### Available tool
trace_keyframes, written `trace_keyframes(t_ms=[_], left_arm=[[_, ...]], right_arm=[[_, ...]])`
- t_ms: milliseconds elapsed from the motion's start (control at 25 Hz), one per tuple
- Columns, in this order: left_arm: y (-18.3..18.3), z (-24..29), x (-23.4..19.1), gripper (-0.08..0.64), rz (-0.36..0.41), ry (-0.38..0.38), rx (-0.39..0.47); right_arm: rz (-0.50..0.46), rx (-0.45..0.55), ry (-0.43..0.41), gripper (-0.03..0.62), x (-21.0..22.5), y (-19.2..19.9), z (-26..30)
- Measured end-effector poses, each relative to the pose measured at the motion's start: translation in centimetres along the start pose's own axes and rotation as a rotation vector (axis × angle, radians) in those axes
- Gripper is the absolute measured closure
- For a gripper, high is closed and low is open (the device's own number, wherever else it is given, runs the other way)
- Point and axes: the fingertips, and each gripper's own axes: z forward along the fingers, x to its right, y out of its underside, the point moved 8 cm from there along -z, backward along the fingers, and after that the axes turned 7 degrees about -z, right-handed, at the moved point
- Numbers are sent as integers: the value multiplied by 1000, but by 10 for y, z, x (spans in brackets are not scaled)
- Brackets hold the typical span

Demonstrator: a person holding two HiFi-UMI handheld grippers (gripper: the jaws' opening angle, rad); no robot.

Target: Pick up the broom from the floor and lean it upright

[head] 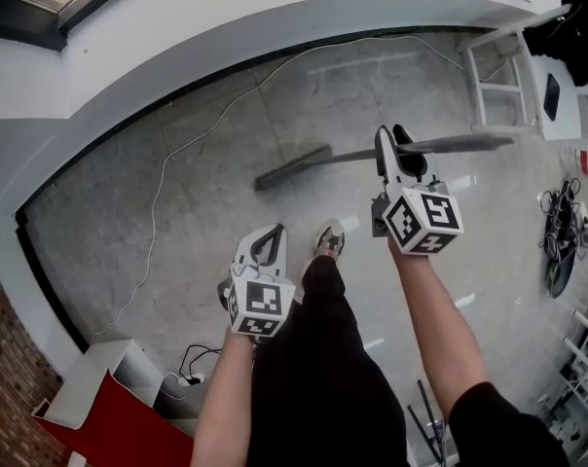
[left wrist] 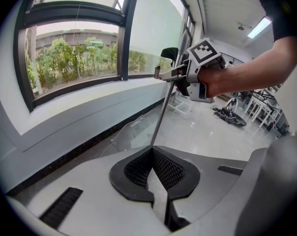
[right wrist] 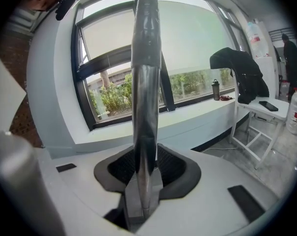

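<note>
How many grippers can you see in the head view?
2. The left gripper sits low beside the person's leg, jaws together; the right gripper is further out, the broom handle between its jaws. None seem hidden.

Dressed in black, tools white
Black trousers, short black sleeve, pale shoe; left gripper and right gripper each bear a cube (black-and-white square markers).

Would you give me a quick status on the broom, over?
Left gripper shut, empty. Right gripper jaws apart around broom handle. Broom head on floor, handle raised. White cable nearby.
</note>
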Motion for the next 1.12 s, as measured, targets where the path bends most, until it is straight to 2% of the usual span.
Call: trace_keyframes(t_ms=[360,640,840,1040,1080,1120], left_arm=[[0,-6,1,555,-4,-8,8],[2,-21,3,555,-27,-15,18],[7,-57,21,555,-89,-2,10],[-13,-105,43,555,-125,0,33],[-21,-117,47,555,-123,-1,49],[-31,-130,52,555,-118,-1,65]], right_arm=[[-22,1,-15,459,-3,0,-9],[9,-30,36,437,1,10,-33],[55,-163,17,433,-24,30,-84],[73,-283,-81,435,-76,16,-137],[64,-293,-103,471,-86,8,-147],[54,-298,-125,571,-95,-1,-157]])
